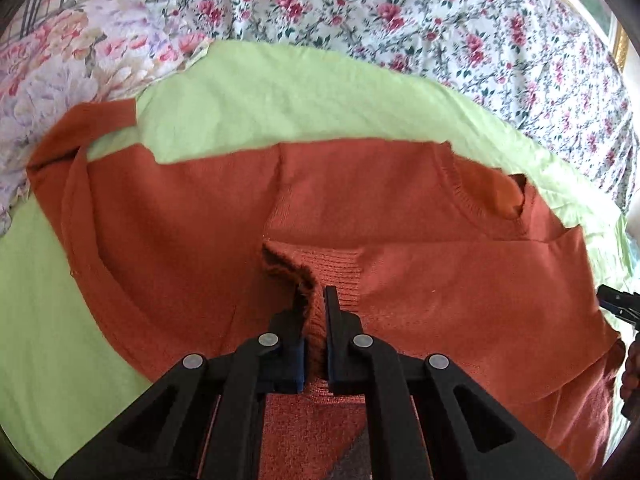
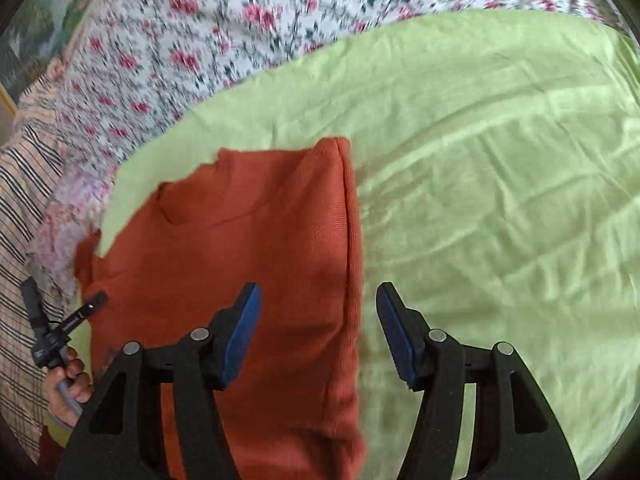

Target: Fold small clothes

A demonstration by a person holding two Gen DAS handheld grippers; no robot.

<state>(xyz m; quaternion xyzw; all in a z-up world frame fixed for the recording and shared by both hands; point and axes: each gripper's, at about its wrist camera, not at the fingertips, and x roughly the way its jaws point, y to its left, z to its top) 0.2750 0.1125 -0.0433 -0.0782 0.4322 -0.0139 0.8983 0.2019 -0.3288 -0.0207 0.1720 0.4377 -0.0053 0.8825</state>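
Between the left claw (image 1: pixel 313 296) fingers, sweater cuff (image 1: pixel 288 266)

One sweater (image 1: pixel 400 208), two grippers (image 1: pixel 314 304) (image 2: pixel 318 312), one green sheet (image 2: pixel 500 160)

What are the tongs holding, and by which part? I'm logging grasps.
The left tongs pinch the rust-orange knit sweater by a ribbed cuff or hem edge. The right tongs are open, holding nothing.
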